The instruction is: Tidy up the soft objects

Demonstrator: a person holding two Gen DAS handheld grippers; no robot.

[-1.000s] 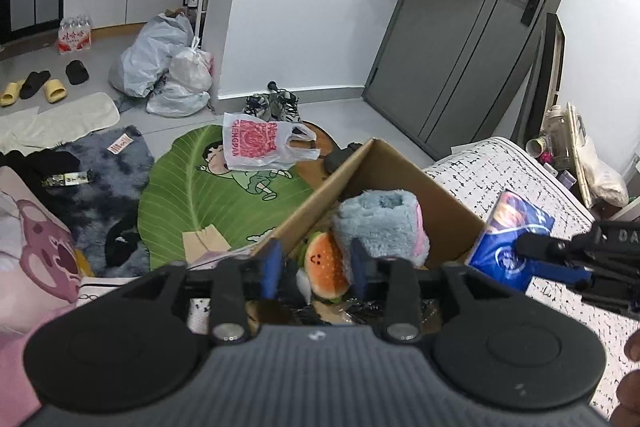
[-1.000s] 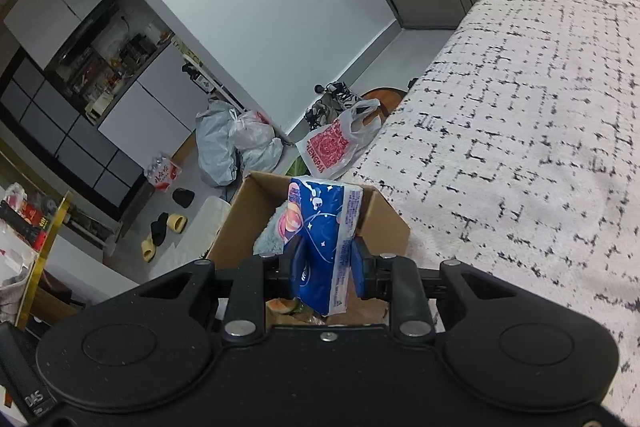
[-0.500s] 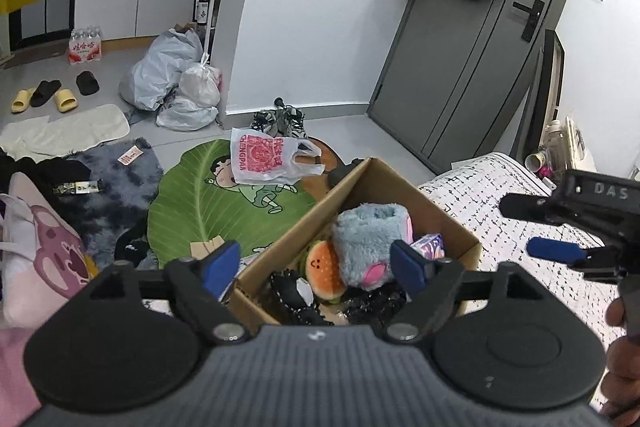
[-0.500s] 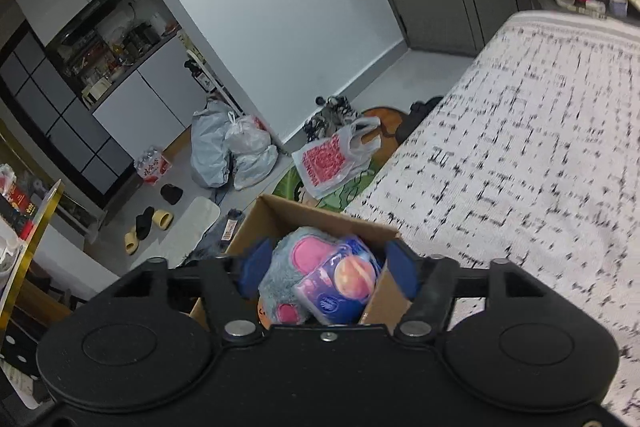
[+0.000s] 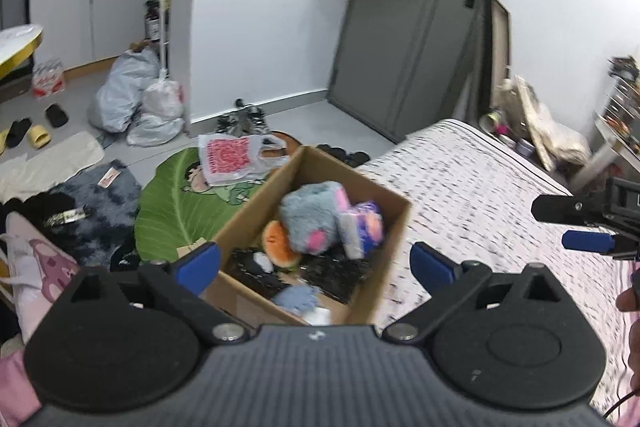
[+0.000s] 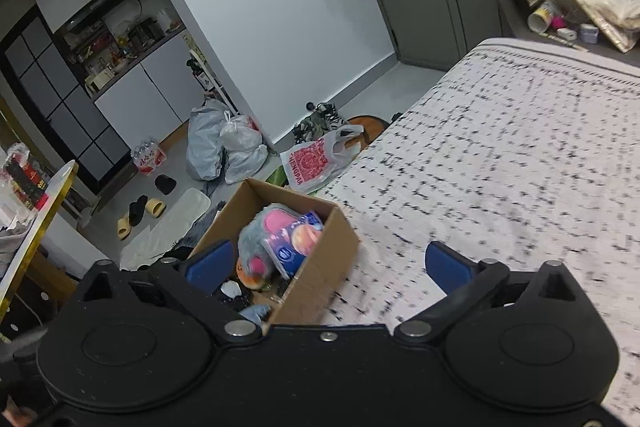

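A cardboard box (image 5: 394, 223) stands at the edge of the bed and holds soft things: a grey and pink plush (image 5: 312, 217), a blue tissue pack (image 5: 362, 229), an orange burger plush (image 5: 278, 245) and a small blue cloth (image 5: 298, 297). The box (image 6: 332, 267), the plush (image 6: 260, 231) and the tissue pack (image 6: 296, 241) also show in the right wrist view. My left gripper (image 5: 316, 261) is open and empty above the box. My right gripper (image 6: 328, 263) is open and empty, above the box's right wall; it also shows in the left wrist view (image 5: 576, 223).
The bed (image 6: 520, 167) with a white black-flecked cover lies right of the box. On the floor are a green leaf mat (image 5: 172, 203), a red-printed plastic bag (image 5: 232, 163), grey bags (image 5: 132, 103), shoes and slippers. A grey door (image 5: 404, 39) is behind.
My right gripper opened and let the tissue pack go into the box, then drew back. My left gripper opened wide and rose away from the box.
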